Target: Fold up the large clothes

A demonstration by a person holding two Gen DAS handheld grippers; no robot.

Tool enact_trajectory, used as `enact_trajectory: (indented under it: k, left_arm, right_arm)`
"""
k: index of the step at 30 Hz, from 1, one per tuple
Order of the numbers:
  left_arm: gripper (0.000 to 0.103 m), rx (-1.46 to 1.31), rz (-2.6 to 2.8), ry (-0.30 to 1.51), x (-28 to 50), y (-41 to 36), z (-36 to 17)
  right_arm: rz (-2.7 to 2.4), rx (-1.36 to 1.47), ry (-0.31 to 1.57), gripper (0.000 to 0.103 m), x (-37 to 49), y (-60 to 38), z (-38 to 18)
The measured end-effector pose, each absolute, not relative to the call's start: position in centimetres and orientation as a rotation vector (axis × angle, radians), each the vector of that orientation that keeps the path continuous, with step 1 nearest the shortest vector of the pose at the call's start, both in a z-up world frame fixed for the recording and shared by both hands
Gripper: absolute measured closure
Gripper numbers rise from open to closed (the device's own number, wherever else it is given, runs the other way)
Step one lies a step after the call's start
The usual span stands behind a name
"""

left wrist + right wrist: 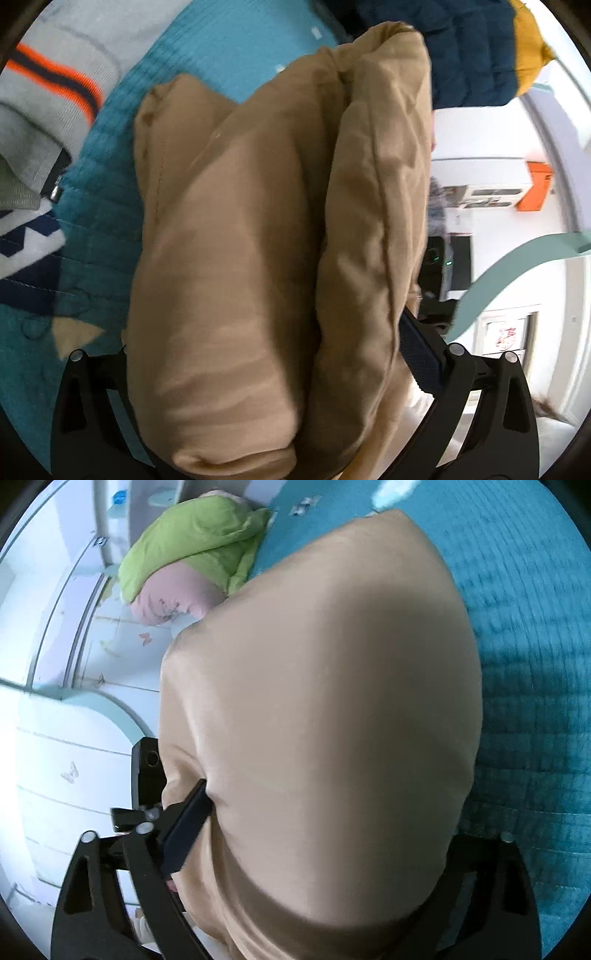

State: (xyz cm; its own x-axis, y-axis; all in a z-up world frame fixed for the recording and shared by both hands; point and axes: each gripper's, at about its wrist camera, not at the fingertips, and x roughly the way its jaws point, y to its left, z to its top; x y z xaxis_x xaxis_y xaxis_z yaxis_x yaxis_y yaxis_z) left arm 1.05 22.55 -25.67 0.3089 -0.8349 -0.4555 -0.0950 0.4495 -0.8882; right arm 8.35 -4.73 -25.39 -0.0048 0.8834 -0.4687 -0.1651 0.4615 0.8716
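Garment: your tan folded garment (258, 240) is bundled thick and fills the space between both sets of tongs, above the teal quilted bedspread (229, 48).
Left tongs: your left tongs (280, 369) straddle the bundle; one dark finger (424, 354) shows pressed against the tan cloth on the right side, the other is hidden under it (pinching the garment, as far as the view shows).
Right tongs: your right tongs (314, 830) stand spread wide with the garment (325, 701) between them; a dark pad (188, 830) dents the cloth on the left, so they pinch it too.
Beyond the garment: a navy and mustard puffy jacket (472, 48) lies past its far end; a grey top with an orange stripe (55, 85) sits to its left.
Other side: a green and pink bundle (192, 550) lies beyond the garment, at the bedspread's (524, 664) edge.
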Motion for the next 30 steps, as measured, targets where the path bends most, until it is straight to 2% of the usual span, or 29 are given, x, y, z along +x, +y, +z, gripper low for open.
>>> enact_trajectory:
  k: [3, 9, 14, 20, 23, 25, 30]
  left_arm:
    - [0.005, -1.019, -0.646, 1.118, 0.3, 23.0, -23.6]
    - [0.005, -0.938, -0.702, 1.006, 0.9, 23.5, -16.8]
    - [0.005, -0.853, -0.732, 0.925, 1.7, 28.4, -10.0]
    - [0.005, -0.792, -0.674, 0.870, 3.2, 36.0, -5.3]
    - [0.005, -0.810, -0.619, 0.895, 4.7, 39.8, -4.9]
    - [0.005, -0.837, -0.543, 0.932, 5.4, 43.8, -6.3]
    - [0.005, -0.863, -0.115, 1.073, 5.9, 51.8, -12.2]
  right_arm:
    - [0.981, 0.737, 1.261, 0.025, 8.4, -4.7, -23.1]
    - [1.049, 0.710, 1.190, 0.025, 9.4, -1.8, -17.4]
    - [1.118, 0.671, 1.124, 0.024, 11.6, 3.9, -11.9]
    - [1.164, 0.602, 1.051, 0.023, 14.6, 11.9, -7.6]
    - [1.144, 0.617, 1.077, 0.019, 17.0, 15.6, -7.8]
    - [1.086, 0.626, 1.127, 0.010, 19.3, 17.6, -9.9]
    - [0.713, 0.643, 1.338, 0.009, 22.8, 16.9, -16.8]
